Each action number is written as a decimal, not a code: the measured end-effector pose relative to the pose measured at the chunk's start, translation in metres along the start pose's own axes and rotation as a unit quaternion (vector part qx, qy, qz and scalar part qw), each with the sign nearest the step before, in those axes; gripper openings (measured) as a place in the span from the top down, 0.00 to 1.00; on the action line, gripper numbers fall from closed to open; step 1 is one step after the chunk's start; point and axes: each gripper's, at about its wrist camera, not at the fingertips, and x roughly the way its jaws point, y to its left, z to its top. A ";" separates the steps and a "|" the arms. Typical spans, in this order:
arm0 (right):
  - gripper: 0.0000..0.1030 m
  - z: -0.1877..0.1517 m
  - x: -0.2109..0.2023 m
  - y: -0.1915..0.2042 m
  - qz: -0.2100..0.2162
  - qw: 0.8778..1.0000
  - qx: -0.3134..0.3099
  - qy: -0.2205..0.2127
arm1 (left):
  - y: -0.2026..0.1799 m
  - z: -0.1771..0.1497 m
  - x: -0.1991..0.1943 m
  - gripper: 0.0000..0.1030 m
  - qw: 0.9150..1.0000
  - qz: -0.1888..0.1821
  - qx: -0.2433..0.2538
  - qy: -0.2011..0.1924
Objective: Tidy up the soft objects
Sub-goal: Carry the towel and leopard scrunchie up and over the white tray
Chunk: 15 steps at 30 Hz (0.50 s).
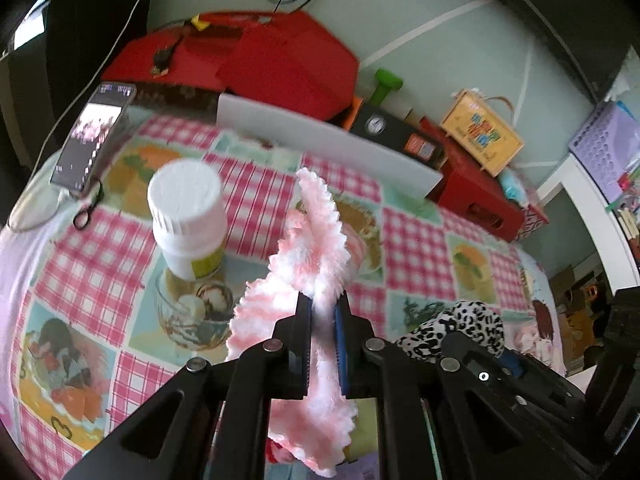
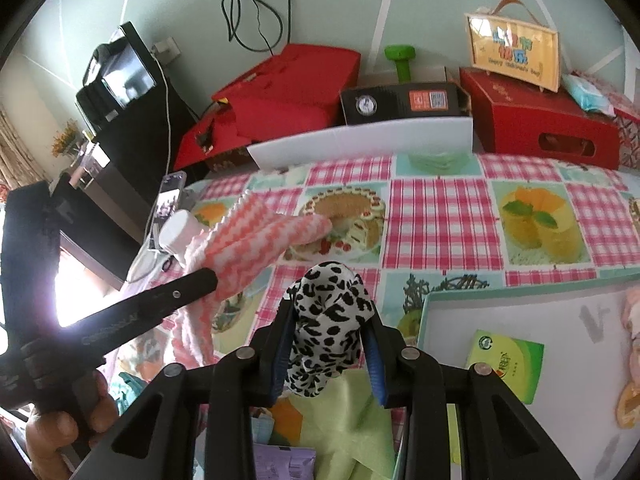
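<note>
Left wrist view: the left gripper [image 1: 322, 312] pinches a pink-and-white cloth [image 1: 316, 240], lifted off the surface [image 1: 416, 240] beside a white bottle [image 1: 188, 220]. Right wrist view: the right gripper [image 2: 330, 320] clamps a spotted cloth [image 2: 328, 320], raised near the box [image 2: 520, 304], probably for sorting.

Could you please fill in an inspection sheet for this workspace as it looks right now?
Surface: table under a pink checked cloth with dessert prints.
Job's things: pink-and-white fluffy cloth and leopard-print cloth, both lifted off the table.
Clutter: white bottle, phone, white tray, green packet in a shallow box.
Grippers: left gripper shut on the pink-and-white fluffy cloth; right gripper shut on the leopard-print cloth.
Cables: black cable on the wall, white cable beside the table.
Surroundings: red boxes, green dumbbell, monitor.
</note>
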 end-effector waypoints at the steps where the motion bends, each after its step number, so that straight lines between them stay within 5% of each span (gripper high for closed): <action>1: 0.66 0.001 -0.004 0.001 0.000 1.000 -0.001 -0.004 | -0.002 0.001 -0.004 0.90 1.000 -0.002 0.003 -0.005; 15: 0.66 0.005 -0.034 0.000 -0.007 0.999 0.001 -0.034 | -0.035 0.004 -0.038 0.90 0.997 -0.020 0.051 -0.046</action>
